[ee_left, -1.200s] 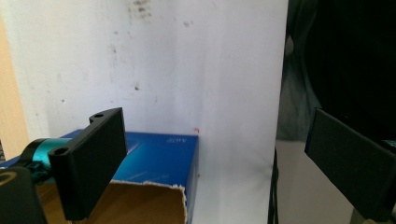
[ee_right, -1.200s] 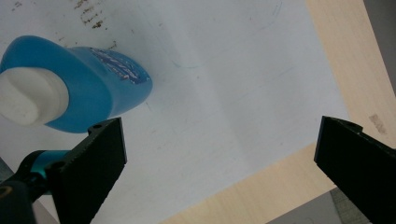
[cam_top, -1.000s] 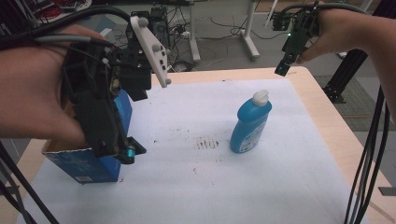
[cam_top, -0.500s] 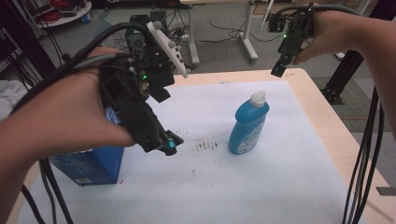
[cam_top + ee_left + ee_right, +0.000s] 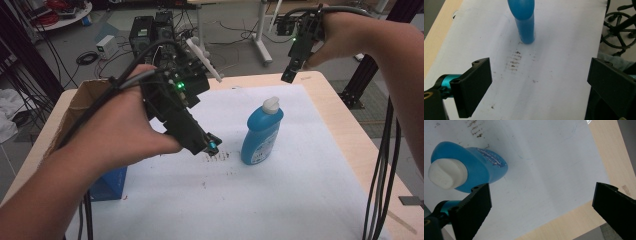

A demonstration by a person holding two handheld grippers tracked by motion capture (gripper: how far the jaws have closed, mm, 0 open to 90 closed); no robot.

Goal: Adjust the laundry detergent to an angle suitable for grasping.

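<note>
A blue bottle (image 5: 262,135) with a white cap stands upright on the white sheet (image 5: 310,165) covering the table. My left gripper (image 5: 206,115) hovers low just left of it, open, jaws wide apart with nothing between them. In the left gripper view the left gripper (image 5: 539,80) points at the bottle's base (image 5: 525,27), beyond some dark smudges (image 5: 514,60). My right gripper (image 5: 295,65) is held high over the table's back right, open and empty. In the right gripper view the right gripper (image 5: 541,207) looks down on the bottle (image 5: 471,170), which lies by its left jaw.
A cardboard box (image 5: 107,182) with blue sides stands at the table's left, partly behind the left forearm. Bare wood (image 5: 350,140) runs along the table's right edge. Cables hang at the right, and desk legs and equipment stand on the floor behind.
My left gripper has swung from over the cardboard box rightward to just short of the bottle. The right gripper has stayed up at the back right.
</note>
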